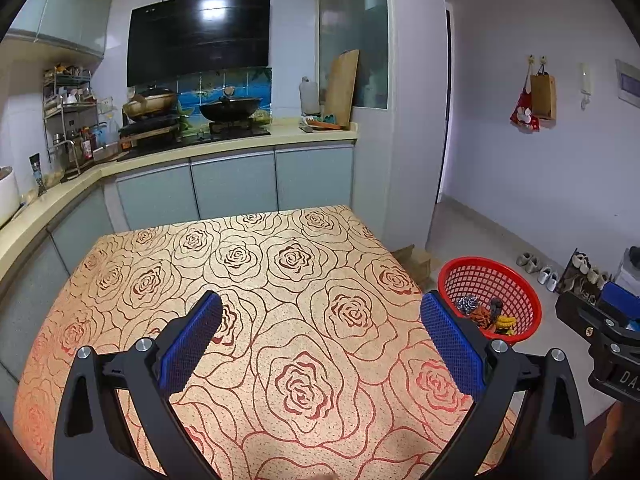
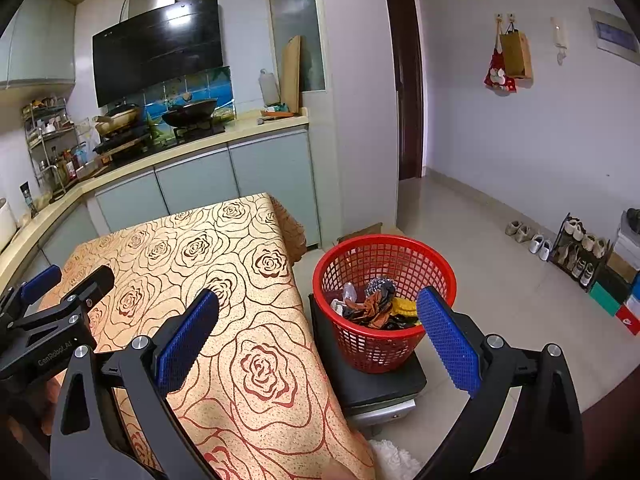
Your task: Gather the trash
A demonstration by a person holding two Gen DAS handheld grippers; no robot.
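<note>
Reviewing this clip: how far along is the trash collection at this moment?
It looks essentially finished. Done: crumpled trash lies in the red basket beside the table, and the rose-patterned tablecloth shows no litter in either view. In hand: nothing; the left gripper and right gripper both have jaws wide apart and empty. Left: no visible trash remains, though the table's near edge is hidden.

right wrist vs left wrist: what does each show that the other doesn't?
Only the right wrist view: the black stand under the red basket and a white fluffy mat. Only the left wrist view: nearly the whole rose tablecloth, including its left edge. Both: basket trash, and both hand-held grippers, left and right, open and empty.
</note>
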